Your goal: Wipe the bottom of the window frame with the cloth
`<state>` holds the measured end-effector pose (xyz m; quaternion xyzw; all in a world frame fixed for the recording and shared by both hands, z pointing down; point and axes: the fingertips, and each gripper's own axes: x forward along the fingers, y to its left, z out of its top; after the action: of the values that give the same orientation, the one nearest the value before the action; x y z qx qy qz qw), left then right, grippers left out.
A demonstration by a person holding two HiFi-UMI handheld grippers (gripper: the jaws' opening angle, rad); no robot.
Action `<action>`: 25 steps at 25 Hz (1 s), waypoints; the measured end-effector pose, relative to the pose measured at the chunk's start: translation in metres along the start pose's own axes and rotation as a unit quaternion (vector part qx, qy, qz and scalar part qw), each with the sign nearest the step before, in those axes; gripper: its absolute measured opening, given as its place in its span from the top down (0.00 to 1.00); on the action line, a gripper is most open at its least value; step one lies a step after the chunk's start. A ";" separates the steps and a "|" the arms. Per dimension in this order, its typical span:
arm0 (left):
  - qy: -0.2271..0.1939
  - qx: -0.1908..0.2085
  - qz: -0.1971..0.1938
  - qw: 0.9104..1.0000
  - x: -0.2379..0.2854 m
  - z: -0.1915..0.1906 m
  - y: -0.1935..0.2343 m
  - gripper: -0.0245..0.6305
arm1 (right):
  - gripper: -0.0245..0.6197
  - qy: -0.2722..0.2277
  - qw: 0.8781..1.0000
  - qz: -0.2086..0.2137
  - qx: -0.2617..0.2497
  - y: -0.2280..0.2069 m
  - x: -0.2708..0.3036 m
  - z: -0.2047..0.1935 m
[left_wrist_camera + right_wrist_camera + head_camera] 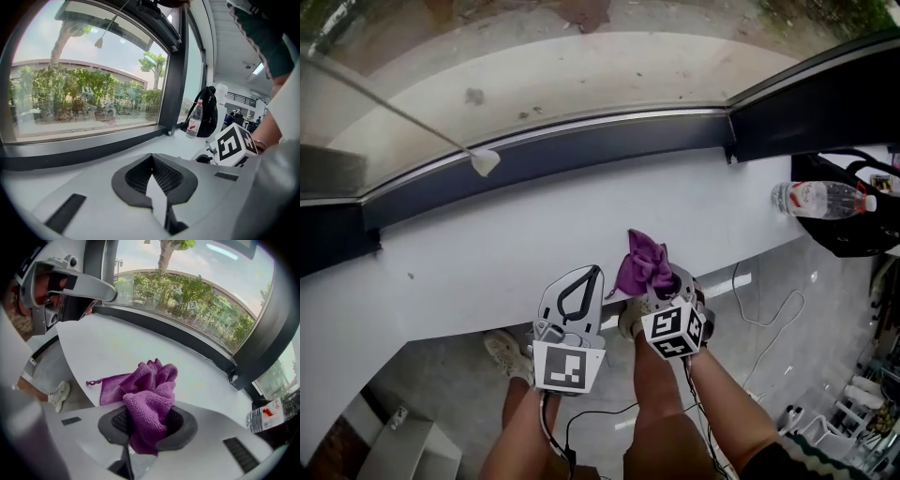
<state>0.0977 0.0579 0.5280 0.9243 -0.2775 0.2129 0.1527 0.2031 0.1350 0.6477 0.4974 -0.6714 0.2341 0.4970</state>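
Currently my right gripper (149,425) is clamped on the purple cloth (643,262), low in the middle of the head view, with the cloth's loose end lying on the white sill (469,253). My left gripper (586,277) (just left of it) has its jaws together, empty. The window frame (581,148) has a dark bottom rail that crosses the upper part, apart from the cloth.
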 end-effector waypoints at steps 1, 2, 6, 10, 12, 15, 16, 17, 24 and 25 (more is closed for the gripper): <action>0.001 -0.002 0.003 1.000 -0.006 -0.004 0.004 0.95 | 0.80 -0.002 1.000 0.001 -0.003 0.007 0.000 0.004; 0.002 -0.005 0.007 1.000 -0.011 -0.008 0.008 0.95 | 0.80 -0.004 1.000 0.003 -0.007 0.013 0.001 0.008; 0.010 -0.014 0.026 1.000 -0.035 -0.023 0.025 0.95 | 0.80 -0.010 1.000 0.013 -0.023 0.039 0.003 0.024; 0.010 -0.027 0.042 0.999 -0.061 -0.032 0.043 0.95 | 0.80 -0.009 0.999 0.024 -0.037 0.065 0.003 0.037; 0.008 -0.032 0.051 0.998 -0.072 -0.036 0.054 0.95 | 0.80 -0.010 0.998 0.031 -0.045 0.077 0.004 0.045; 0.004 -0.037 0.064 0.997 -0.088 -0.041 0.070 0.95 | 0.80 -0.013 0.997 0.041 -0.059 0.097 0.006 0.058; 0.004 -0.038 0.068 0.997 -0.093 -0.044 0.075 0.95 | 0.80 -0.014 0.997 0.044 -0.062 0.103 0.006 0.061; 0.004 -0.040 0.071 0.997 -0.099 -0.046 0.080 0.95 | 0.80 -0.014 0.997 0.047 -0.064 0.110 0.006 0.065; 0.008 -0.056 0.097 0.994 -0.136 -0.067 0.111 0.95 | 0.80 -0.017 0.994 0.059 -0.092 0.148 0.010 0.091; 0.010 -0.057 0.100 0.993 -0.142 -0.070 0.114 0.95 | 0.80 -0.018 0.993 0.062 -0.095 0.154 0.010 0.094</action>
<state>-0.0965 0.0583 0.5392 0.8796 -0.3784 0.2203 0.1861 0.0232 0.1153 0.6468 0.4097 -0.7287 0.1908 0.5145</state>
